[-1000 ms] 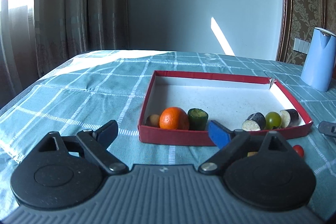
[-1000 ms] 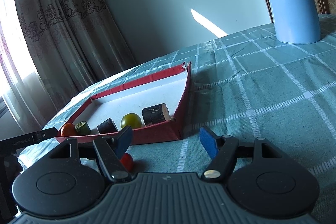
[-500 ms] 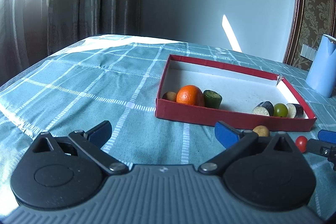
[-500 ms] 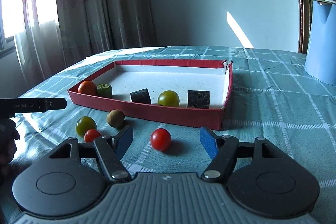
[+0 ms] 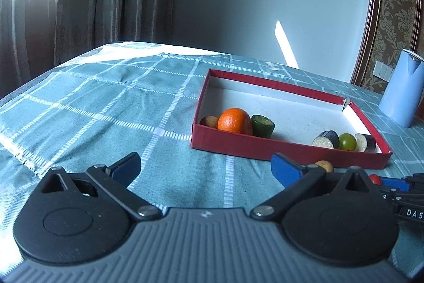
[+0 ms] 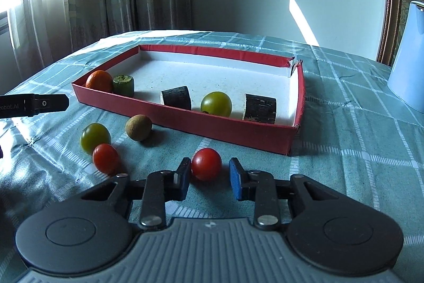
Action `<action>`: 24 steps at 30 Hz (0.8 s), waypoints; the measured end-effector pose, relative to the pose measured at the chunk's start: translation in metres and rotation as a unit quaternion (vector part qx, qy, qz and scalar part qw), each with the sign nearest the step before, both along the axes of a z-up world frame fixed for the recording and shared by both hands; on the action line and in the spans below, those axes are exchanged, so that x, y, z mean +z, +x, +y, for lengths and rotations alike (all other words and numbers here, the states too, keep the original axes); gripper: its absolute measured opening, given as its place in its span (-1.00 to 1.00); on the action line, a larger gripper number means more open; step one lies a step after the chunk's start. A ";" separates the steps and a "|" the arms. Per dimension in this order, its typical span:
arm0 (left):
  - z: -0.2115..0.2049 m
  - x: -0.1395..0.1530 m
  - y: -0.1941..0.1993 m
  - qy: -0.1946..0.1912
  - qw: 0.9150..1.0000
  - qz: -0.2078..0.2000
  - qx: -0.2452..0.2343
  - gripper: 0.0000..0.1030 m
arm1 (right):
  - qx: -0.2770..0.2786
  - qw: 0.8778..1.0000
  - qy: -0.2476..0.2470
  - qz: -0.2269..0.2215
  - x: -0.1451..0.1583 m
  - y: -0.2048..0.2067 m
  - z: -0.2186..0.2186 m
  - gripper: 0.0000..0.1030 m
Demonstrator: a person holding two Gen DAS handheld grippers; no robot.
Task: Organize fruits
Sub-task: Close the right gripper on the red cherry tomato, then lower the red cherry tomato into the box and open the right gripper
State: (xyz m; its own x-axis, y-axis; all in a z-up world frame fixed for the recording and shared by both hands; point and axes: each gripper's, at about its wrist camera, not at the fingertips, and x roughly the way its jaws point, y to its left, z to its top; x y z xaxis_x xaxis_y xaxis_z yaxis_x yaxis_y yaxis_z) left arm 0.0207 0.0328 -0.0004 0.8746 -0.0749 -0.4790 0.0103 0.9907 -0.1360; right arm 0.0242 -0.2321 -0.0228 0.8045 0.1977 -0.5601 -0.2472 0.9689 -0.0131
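Right tongs (image 6: pixel 209 178) have narrowed around the nearest red cherry tomato (image 6: pixel 206 163) since half a second ago: then the jaws stood wide with the tomato lying ahead of them, now it sits between the blue pads (image 6: pixel 235 181), the left pad touching or all but touching it while a small gap shows on the right, so the tongs are not yet clenched on it. The tomato rests on the bench (image 6: pixel 344 139), just in front of the near wall of the red box (image 6: pixel 185 121).

To the left on the checked cloth lie a second red tomato (image 6: pixel 106 158), a green tomato (image 6: pixel 95 137) touching it from behind, and a brown round fruit (image 6: pixel 138 127), placed as they were before.

Inside the box, along the near wall, sit an orange (image 6: pixel 99 80), a green cucumber piece (image 6: pixel 123 85), a dark eggplant piece (image 6: pixel 177 97), a green tomato in the box (image 6: pixel 216 104) and another eggplant piece (image 6: pixel 260 108), all unchanged.

Left tongs (image 5: pixel 205 169) hang released and wide above the bench, holding nothing; their view has drawn back and swung slightly left, so the box sits farther right than before. A blue kettle (image 5: pixel 401 94) stands at far right.
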 end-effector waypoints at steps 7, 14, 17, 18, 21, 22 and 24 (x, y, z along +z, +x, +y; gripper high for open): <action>0.000 0.000 0.001 0.000 1.000 0.002 0.001 1.00 | -0.001 1.000 -0.008 -0.004 0.001 0.000 0.003 -0.56; 0.001 0.000 0.001 -0.001 1.000 0.003 0.000 1.00 | -0.011 0.998 0.025 -0.051 0.015 -0.007 -0.006 -0.57; 0.001 -0.001 0.001 0.000 1.000 0.003 -0.001 1.00 | -0.016 0.997 0.029 -0.064 0.023 0.002 -0.006 -0.57; 0.001 -0.001 0.001 0.000 1.000 0.003 -0.001 1.00 | -0.018 0.997 0.027 -0.070 0.026 0.005 -0.006 -0.57; 0.001 -0.001 0.001 -0.001 1.000 0.004 -0.002 1.00 | -0.024 0.996 0.018 -0.083 0.031 0.018 -0.003 -0.57; 0.000 -0.001 0.001 -0.001 1.000 0.004 -0.002 1.00 | -0.025 0.996 0.018 -0.085 0.032 0.022 -0.003 -0.57; 0.000 -0.001 0.001 -0.001 1.000 0.004 -0.002 1.00 | -0.022 0.997 0.019 -0.077 0.031 0.035 -0.002 -0.55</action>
State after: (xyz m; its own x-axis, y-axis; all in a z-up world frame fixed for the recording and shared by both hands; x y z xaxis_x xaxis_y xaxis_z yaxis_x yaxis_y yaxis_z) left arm 0.0214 0.0329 -0.0011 0.8704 -0.0797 -0.4859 0.0136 0.9903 -0.1381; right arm 0.0594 -0.2340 0.0085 0.8887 0.1789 -0.4221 -0.2023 0.9793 -0.0109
